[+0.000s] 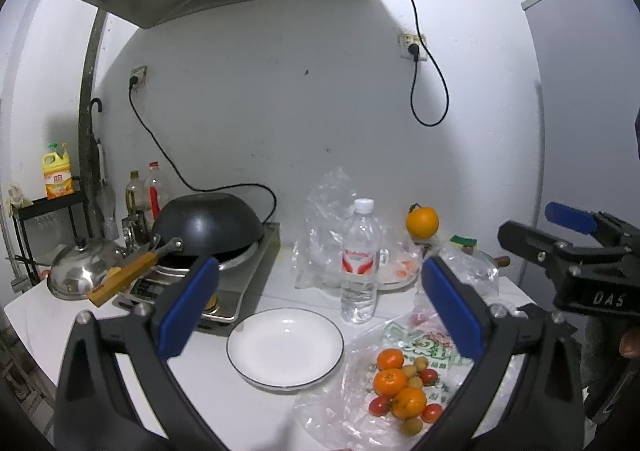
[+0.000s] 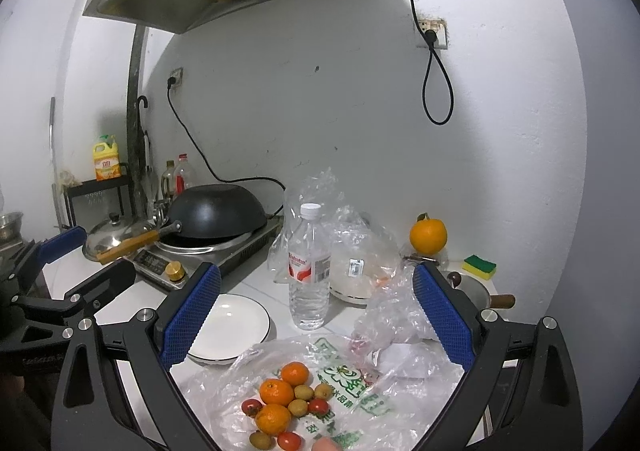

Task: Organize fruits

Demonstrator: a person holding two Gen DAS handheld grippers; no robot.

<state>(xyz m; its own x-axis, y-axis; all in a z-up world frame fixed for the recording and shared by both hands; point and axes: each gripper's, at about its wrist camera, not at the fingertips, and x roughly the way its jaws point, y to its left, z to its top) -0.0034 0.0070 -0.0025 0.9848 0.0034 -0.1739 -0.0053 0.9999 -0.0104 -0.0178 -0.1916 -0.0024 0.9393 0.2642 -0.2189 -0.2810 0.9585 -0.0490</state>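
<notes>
A pile of fruit lies on an opened clear plastic bag on the white counter: three small tangerines, red cherry tomatoes and small tan longans. The pile also shows in the right wrist view. An empty white plate with a dark rim sits left of the bag; it also shows in the right wrist view. My left gripper is open and empty above the plate and bag. My right gripper is open and empty above the fruit. A large orange stands at the back.
A water bottle stands behind the plate. Crumpled clear bags cover a white bowl. A black wok sits on an induction cooker, a steel lid beside it. A sponge and a small pot are at the right.
</notes>
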